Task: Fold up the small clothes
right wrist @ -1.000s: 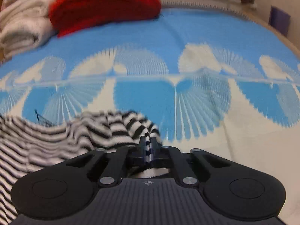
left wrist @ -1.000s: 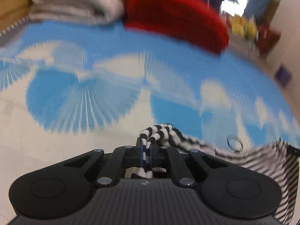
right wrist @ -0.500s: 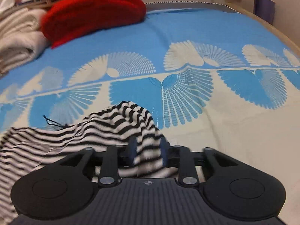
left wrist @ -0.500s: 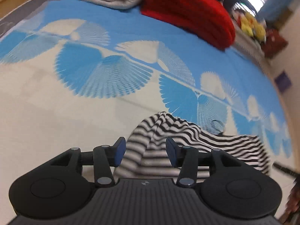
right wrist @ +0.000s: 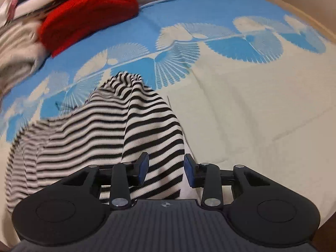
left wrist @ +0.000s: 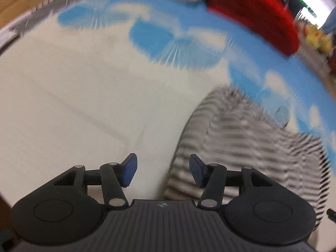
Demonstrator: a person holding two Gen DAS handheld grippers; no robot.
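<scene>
A black-and-white striped top [right wrist: 117, 130] lies rumpled on a blue-and-cream bedspread [right wrist: 252, 109]. The left gripper [left wrist: 162, 169] and right gripper [right wrist: 166, 169] are opening above it, pads clear of the cloth.

The small garment [right wrist: 134, 130] is knit in narrow black and white stripes; in the left wrist view the same stripes [left wrist: 247, 147] blur into grey and off-white. The bedspread [right wrist: 241, 105] beneath it is cream near the cameras and bright blue farther away, with fan-shaped motifs of fine radiating lines in cream on blue and blue on cream. A folded red knit [right wrist: 88, 16] lies at its far side, next to cream-white folded fabric [right wrist: 16, 52]. Both grippers are matte black with blue pads [right wrist: 143, 168], and silver pivot pins.
</scene>
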